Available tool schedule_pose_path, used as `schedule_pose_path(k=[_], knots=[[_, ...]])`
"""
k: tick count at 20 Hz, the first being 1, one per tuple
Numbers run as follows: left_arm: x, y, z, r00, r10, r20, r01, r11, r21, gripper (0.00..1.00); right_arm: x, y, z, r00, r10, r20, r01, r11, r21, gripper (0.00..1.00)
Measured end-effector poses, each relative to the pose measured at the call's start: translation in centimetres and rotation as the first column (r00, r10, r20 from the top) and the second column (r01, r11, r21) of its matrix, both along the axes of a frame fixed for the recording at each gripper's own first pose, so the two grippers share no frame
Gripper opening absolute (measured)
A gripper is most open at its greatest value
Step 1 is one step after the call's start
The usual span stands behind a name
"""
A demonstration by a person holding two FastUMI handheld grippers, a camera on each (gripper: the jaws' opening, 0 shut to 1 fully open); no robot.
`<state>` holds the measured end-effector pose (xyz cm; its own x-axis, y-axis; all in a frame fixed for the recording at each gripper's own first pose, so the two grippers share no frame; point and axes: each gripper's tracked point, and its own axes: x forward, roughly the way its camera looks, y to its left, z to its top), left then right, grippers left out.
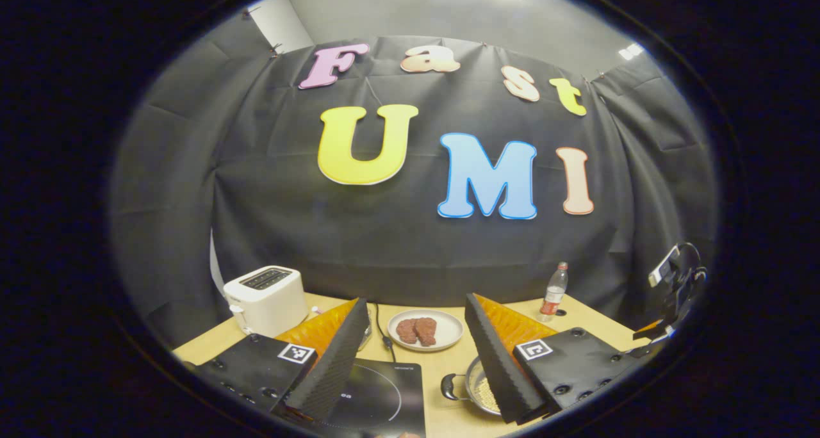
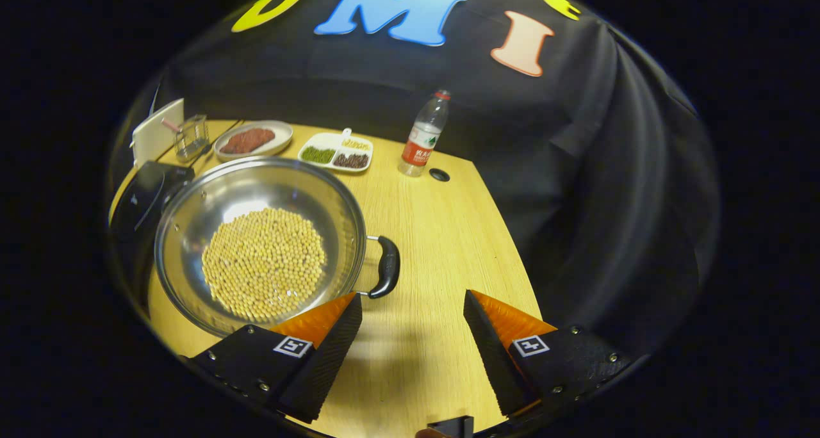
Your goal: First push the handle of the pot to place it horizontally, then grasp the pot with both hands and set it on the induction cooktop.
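In the right gripper view a steel pot (image 2: pixel 192 214) holding soybeans (image 2: pixel 264 262) sits on the wooden table (image 2: pixel 442 233). Its right-hand black handle (image 2: pixel 386 266) points towards me. My right gripper (image 2: pixel 412 316) is open just in front of that handle, touching nothing. The black induction cooktop (image 2: pixel 144 201) lies left of the pot. In the left gripper view, my left gripper (image 1: pixel 416 361) hangs open above the cooktop (image 1: pixel 378 396). The pot (image 1: pixel 471 377) and its near handle (image 1: pixel 450 387) peek out beside the gripper's right finger, which hides much of the pot.
A plate of meat (image 1: pixel 426 329), a white toaster (image 1: pixel 266 300) and a water bottle (image 1: pixel 554 291) stand along the table's back. A divided tray (image 2: pixel 336 151) and a glass jar (image 2: pixel 191 137) sit behind the pot. The other gripper (image 1: pixel 672 291) shows at far right.
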<state>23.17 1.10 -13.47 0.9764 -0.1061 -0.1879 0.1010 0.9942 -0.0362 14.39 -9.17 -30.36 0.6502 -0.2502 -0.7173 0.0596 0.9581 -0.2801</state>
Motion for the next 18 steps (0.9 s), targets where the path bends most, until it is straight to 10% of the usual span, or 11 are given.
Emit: schedule_pose_path(k=[18], knots=[[3.0,-7.3,-15.7,0.925,-0.075,-0.373,0.085,0.996,0.011,0.99,4.0,2.5,0.3,0.992,0.014,0.125,-0.041,0.976,0.214,0.98]])
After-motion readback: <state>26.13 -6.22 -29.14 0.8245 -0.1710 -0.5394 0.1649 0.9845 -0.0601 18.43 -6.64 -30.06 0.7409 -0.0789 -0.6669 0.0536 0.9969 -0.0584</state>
